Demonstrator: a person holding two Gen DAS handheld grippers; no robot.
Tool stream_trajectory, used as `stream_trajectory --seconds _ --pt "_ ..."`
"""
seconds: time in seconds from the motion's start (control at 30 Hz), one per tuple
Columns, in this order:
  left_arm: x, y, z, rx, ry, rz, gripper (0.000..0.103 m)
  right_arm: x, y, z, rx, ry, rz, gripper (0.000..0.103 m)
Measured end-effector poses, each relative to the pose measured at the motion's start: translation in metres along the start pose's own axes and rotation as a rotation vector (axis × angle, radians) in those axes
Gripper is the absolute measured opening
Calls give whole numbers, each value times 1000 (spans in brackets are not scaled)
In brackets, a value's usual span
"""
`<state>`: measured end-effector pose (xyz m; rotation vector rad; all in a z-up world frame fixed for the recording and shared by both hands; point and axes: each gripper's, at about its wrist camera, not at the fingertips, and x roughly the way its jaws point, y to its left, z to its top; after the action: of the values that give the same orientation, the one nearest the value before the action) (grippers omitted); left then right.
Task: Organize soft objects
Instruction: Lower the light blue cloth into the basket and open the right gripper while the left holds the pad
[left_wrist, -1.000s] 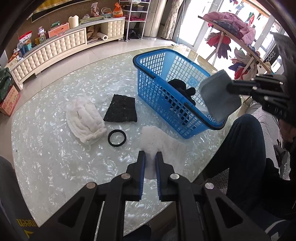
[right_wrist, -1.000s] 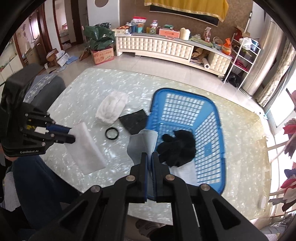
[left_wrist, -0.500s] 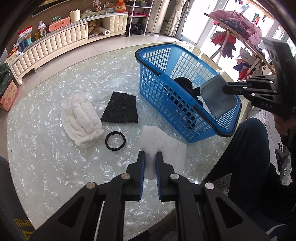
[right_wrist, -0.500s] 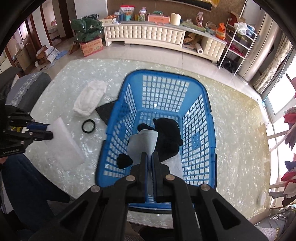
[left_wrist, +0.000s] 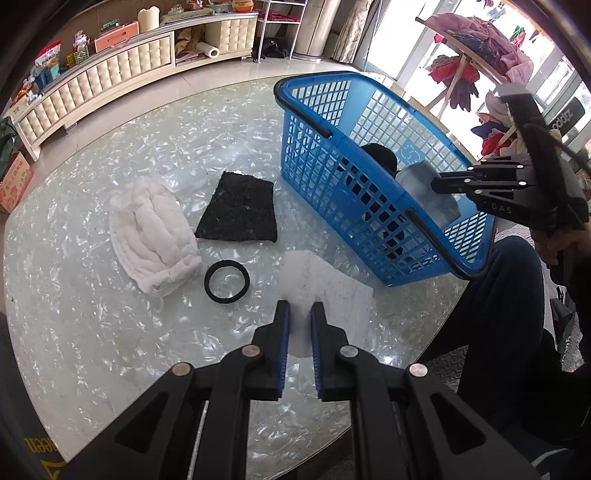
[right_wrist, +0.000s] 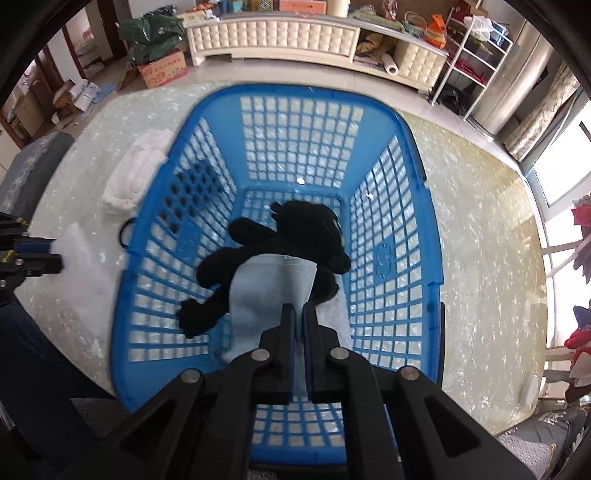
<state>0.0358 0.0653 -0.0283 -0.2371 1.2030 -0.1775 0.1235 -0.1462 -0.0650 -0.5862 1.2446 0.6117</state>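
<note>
1. My right tool (right_wrist: 299, 314) is pressed together on a pale blue cloth (right_wrist: 273, 288). The cloth hangs forward from the tips, inside the blue basket (right_wrist: 424, 229), and its far end lies over the black plush toy (right_wrist: 295, 236) on the basket floor.
2. The relation that counts: the cloth is already below the rim, and its long axis runs straight ahead of the tool toward the far wall. So I judge that I only need to spread the tool — no more travel.
3. My left tool (left_wrist: 300, 314) pinches a corner of a white sheet (left_wrist: 328, 291). The sheet lies on the bench (left_wrist: 92, 332), just outside the near corner of the basket.
4. The basket lies ahead and to the right of my left tool, so this arm is the nearer one for the next delivery.
5. Not yet sorted on the bench: the white fluffy cloth (left_wrist: 151, 229), the black cloth (left_wrist: 240, 206) and the black ring (left_wrist: 226, 281) — all on the left side.
</note>
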Motion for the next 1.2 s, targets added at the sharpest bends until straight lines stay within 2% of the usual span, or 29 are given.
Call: stream_trajectory --seconds 0.17,0.53,0.57,0.67,0.83,0.9,1.2 --pt "1 1 1 -4 0 -2 10 13 -7 -4 17 60 -26 4" --pt "-6 -1 0 -8 -21 -9 10 28 -4 -10 9 124 -73 5" --pt "-7 -1 0 -8 -24 -9 10 28 -3 -11 10 124 -76 12" --pt "-9 -2 0 -9 -31 -10 10 24 0 -13 3 104 -105 39" --pt "-15 -5 -1 -5 -45 -10 10 10 2 -14 25 70 -113 62" --pt "-19 -7 -1 -3 -53 -9 10 3 3 -15 25 48 -118 75" --pt "-42 -22 5 10 -94 -19 10 -32 8 -25 11 -64 -144 96"
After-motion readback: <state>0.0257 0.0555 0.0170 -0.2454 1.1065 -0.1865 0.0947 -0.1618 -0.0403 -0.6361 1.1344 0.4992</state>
